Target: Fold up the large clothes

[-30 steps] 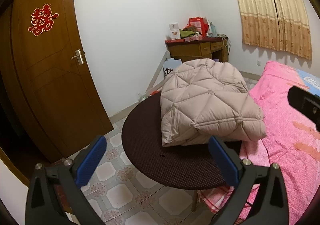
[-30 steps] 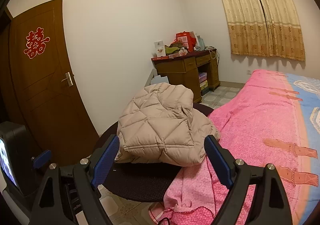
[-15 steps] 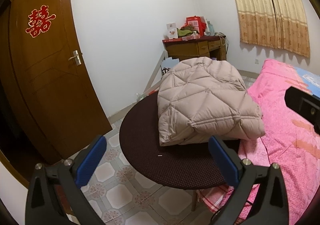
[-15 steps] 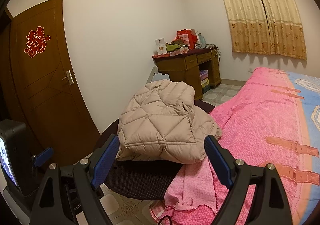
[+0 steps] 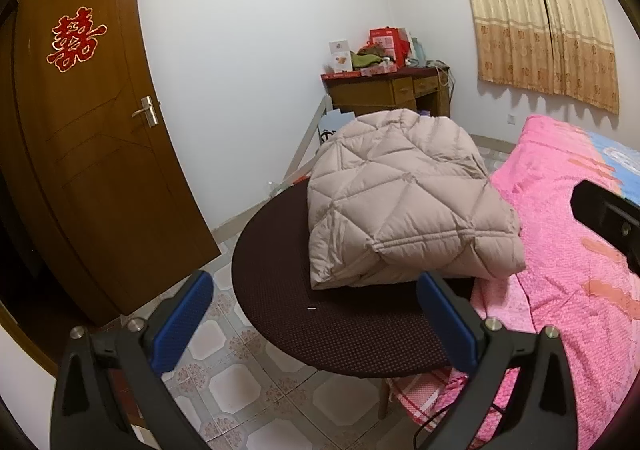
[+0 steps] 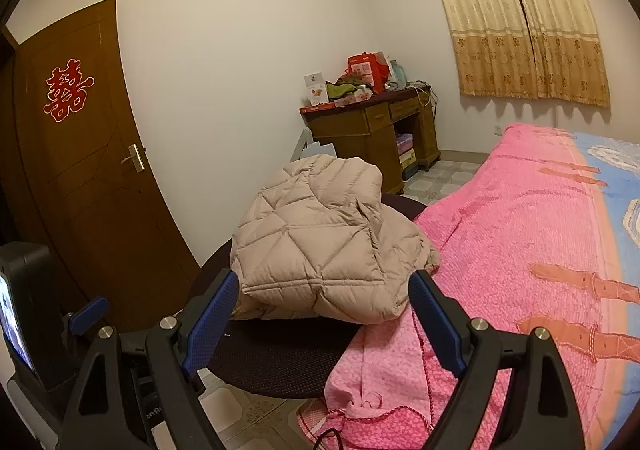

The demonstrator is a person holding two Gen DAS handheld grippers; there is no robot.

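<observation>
A beige quilted down jacket (image 5: pixel 404 202) lies folded in a thick bundle on a round dark table (image 5: pixel 280 290). It also shows in the right wrist view (image 6: pixel 320 246), on the same table (image 6: pixel 280 358). My left gripper (image 5: pixel 312 310) is open and empty, held back from the table's near edge. My right gripper (image 6: pixel 324 306) is open and empty, in front of the jacket and apart from it. Both have blue pads.
A bed with a pink cover (image 6: pixel 520 250) touches the table's right side. A brown door (image 5: pixel 92 170) stands at the left. A cluttered wooden desk (image 6: pixel 376 126) is at the back, below curtains (image 6: pixel 520 30). Tiled floor (image 5: pixel 240 390) lies under the table.
Both grippers have drifted slightly, so the jacket and table shift a little in view. The jacket has not moved on the table. Both grippers stay open.
</observation>
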